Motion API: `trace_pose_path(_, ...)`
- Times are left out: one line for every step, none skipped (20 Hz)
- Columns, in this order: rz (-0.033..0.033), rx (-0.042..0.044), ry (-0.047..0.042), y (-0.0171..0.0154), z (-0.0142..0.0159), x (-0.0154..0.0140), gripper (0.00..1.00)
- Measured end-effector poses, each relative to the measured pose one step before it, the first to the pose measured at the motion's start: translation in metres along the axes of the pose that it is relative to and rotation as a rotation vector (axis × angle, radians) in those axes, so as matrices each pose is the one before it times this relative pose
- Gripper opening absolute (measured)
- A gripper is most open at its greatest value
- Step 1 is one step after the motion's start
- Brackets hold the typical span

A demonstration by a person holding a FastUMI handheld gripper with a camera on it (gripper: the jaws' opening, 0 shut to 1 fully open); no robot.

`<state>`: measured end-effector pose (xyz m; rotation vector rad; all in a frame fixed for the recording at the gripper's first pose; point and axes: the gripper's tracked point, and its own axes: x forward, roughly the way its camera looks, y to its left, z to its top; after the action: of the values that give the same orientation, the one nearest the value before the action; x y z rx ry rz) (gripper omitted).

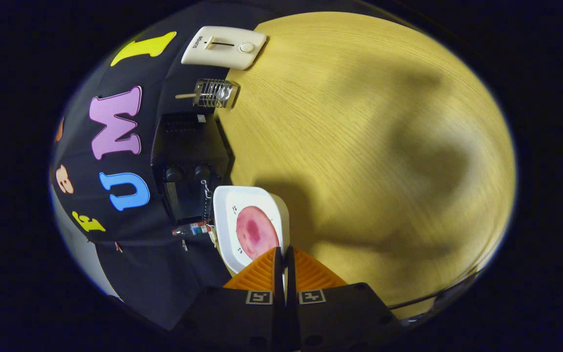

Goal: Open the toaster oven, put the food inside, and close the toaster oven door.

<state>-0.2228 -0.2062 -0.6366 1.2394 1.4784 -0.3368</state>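
Observation:
My gripper (284,261) is shut on the rim of a white rounded plate (225,215), its orange fingers (257,276) pressed together on the near edge. A round pink slice of food (257,232) lies on the plate, just ahead of the fingertips. The plate is held off the wooden table (359,146), and the whole view is rolled to one side. Just beyond the plate stands the black toaster oven (188,146), with two dark knobs (202,171) facing me. I cannot make out how its door stands.
A small wire rack with a wooden handle (213,93) sits past the oven. Farther on is a cream toaster (224,46). A small bottle (191,229) lies by the oven near the plate. Broad shadows fall over the open tabletop.

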Motion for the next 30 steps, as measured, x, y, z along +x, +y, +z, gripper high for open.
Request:
trace_pose_path(0.00262,0.01520,-0.02233,0.01302,-0.00649,0.00216,0.05)
trace_pose_path(0.00661,0.00696,-0.02063,0.01405,-0.00853,0.00282,0.05)
trace_pose_path(0.00993,0.00889,-0.02012,0.01426,-0.00801,0.00443,0.05)
trace_pose_path(0.00630,0.01680,-0.01607,0.01509,-0.00903,0.00790,0.05)
trace_pose_path(0.00347,0.01508,-0.01899,0.01448,-0.00809,0.00960,0.05)
trace_pose_path(0.00017,0.00512,-0.01669,0.01340,-0.00796,0.01182,0.05)
trace_pose_path(-0.00430,0.00630,-0.01580,0.01249,-0.00764,0.01384,0.05)
trace_pose_path(-0.01186,0.01678,-0.01493,0.01001,-0.00754,0.01256,0.05)
trace_pose_path(-0.01416,0.02061,-0.01593,0.00853,-0.00659,0.01294,0.05)
trace_pose_path(-0.01072,0.01955,-0.01786,0.01011,-0.00649,0.01503,0.05)
trace_pose_path(-0.01098,0.02218,-0.02156,0.00884,-0.00488,0.01377,0.05)
trace_pose_path(-0.00613,0.01788,-0.02327,0.00942,-0.00519,0.01333,0.05)
trace_pose_path(-0.00501,0.01717,-0.01829,0.00917,-0.00591,0.01338,0.05)
trace_pose_path(-0.00649,0.02555,-0.01384,0.00880,-0.00606,0.01033,0.05)
trace_pose_path(0.00138,0.02599,-0.01254,0.00968,-0.00581,0.00975,0.05)
trace_pose_path(0.00234,0.02797,-0.01895,0.00930,-0.00416,0.01023,0.05)
trace_pose_path(0.00518,0.02884,-0.02080,0.00854,-0.00170,0.00996,0.05)
trace_pose_path(0.00320,0.03145,-0.02056,0.00796,-0.00102,0.00938,0.05)
trace_pose_path(0.00320,0.03201,-0.02404,0.00784,-0.00086,0.00964,0.05)
trace_pose_path(0.00229,0.02649,-0.02246,0.00840,-0.00092,0.00896,0.05)
trace_pose_path(0.00160,0.02574,-0.02041,0.00644,-0.00099,0.00896,0.05)
trace_pose_path(0.00224,0.03062,-0.02160,0.00602,-0.00060,0.00823,0.05)
trace_pose_path(0.00374,0.03289,-0.01877,0.00495,-0.00380,0.00781,0.05)
trace_pose_path(0.00317,0.03021,-0.01234,0.00455,-0.00615,0.00758,0.05)
trace_pose_path(-0.00058,0.02316,-0.00809,0.00313,-0.00380,0.00840,0.05)
trace_pose_path(-0.00437,0.00957,-0.00295,0.00297,-0.00111,0.00563,0.05)
trace_pose_path(-0.00607,0.00112,-0.00155,0.00047,-0.00600,0.00593,0.05)
trace_pose_path(-0.00049,0.00096,0.00480,0.00154,-0.00549,0.00431,0.05)
trace_pose_path(0.03005,0.00940,0.00666,0.00785,-0.00362,0.00487,0.05)
trace_pose_path(0.01131,0.00364,0.00520,0.00434,-0.00550,0.00446,0.10)
